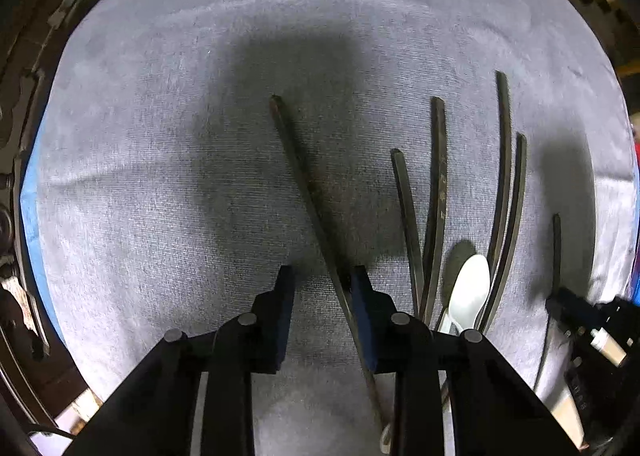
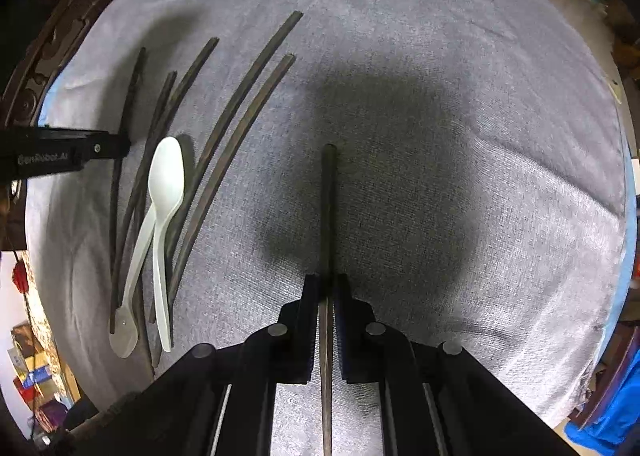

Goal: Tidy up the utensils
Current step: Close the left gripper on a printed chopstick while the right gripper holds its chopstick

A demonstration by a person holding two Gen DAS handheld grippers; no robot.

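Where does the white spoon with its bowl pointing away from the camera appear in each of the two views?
Left wrist: the white spoon is at lower right, its bowl just right of the left gripper, between dark chopsticks.
Right wrist: the same spoon is at left, bowl at mid-height, handle running toward the bottom.
Shared landmark: the pair of long chopsticks beside it.

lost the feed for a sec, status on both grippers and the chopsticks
Right gripper shut on one chopstick. Left gripper open astride another chopstick. Two white spoons lie in the remaining chopstick pile. Nothing blocking.
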